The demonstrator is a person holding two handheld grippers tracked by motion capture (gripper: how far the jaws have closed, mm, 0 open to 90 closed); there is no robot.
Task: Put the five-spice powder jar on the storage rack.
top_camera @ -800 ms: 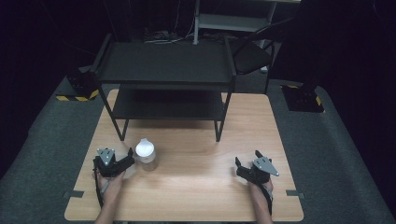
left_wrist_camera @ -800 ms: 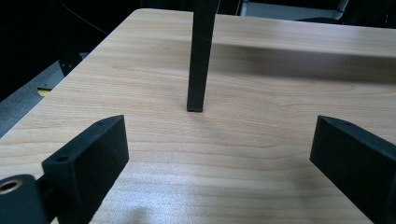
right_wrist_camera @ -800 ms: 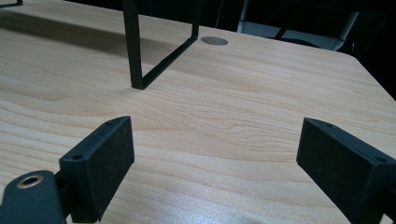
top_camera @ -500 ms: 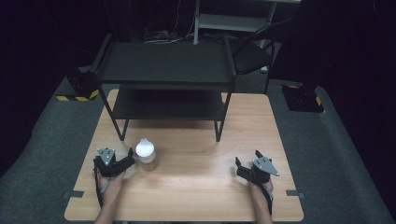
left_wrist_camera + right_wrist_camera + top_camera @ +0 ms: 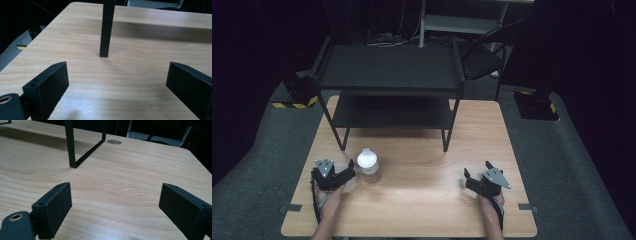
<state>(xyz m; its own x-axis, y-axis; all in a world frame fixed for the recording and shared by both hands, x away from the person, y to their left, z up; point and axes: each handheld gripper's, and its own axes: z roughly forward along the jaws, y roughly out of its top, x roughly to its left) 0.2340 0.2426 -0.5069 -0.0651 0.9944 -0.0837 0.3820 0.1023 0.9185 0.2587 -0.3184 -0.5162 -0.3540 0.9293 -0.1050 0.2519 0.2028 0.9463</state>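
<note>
High view, lower frame: my left gripper (image 5: 346, 173) and right gripper (image 5: 470, 180) rest released, nothing held; I judge the white-lidded bottle (image 5: 368, 165) just beside the left awaits grasping.

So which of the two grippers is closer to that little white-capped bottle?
The left. The left gripper sits right beside the bottle, fingers open. The right gripper rests far off across the table.

Two black handheld grippers, left gripper (image 5: 332, 176), right gripper (image 5: 484, 182), each topped by a grey three-cornered plate, blocky black fingers (image 5: 47, 86) with small screw holes, brass-ringed hole at base
</note>
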